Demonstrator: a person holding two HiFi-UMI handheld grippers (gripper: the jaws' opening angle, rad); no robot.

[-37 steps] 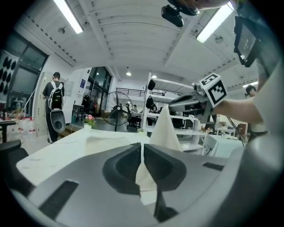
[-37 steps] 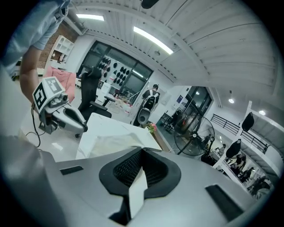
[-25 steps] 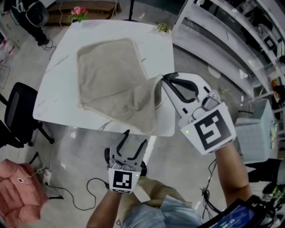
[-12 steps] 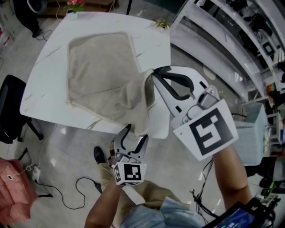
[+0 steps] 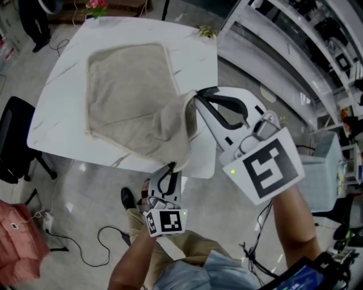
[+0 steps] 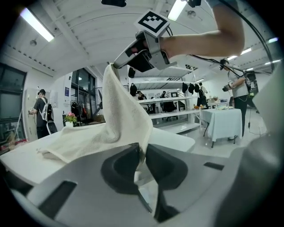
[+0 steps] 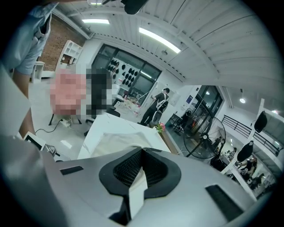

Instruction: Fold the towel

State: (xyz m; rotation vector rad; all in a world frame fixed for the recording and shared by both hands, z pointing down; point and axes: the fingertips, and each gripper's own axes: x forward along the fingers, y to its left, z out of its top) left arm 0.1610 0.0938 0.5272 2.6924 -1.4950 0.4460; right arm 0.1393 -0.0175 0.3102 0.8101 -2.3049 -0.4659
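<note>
A beige towel (image 5: pixel 125 96) lies spread on the white table (image 5: pixel 59 79), its near corner pulled up and hanging over the front edge. My right gripper (image 5: pixel 196 96) is shut on that raised corner; the left gripper view shows it high up (image 6: pixel 116 66) with the towel (image 6: pixel 124 115) draping down from it. Below the table edge, my left gripper (image 5: pixel 169 169) has just been closing, and its jaws (image 6: pixel 142 153) now pinch the towel's hanging edge. In the right gripper view the jaws (image 7: pixel 141 166) are together, with the towel (image 7: pixel 116 142) flat beyond them.
A black chair (image 5: pixel 12 141) stands left of the table, and a pink flower (image 5: pixel 95 8) sits at the table's far edge. Shelving (image 5: pixel 317 51) runs along the right. A pink bag (image 5: pixel 20 241) and a cable (image 5: pixel 96 241) lie on the floor.
My left gripper came up to the towel's hanging edge with open jaws and has now closed on it. The right gripper keeps its hold in about the same place.
</note>
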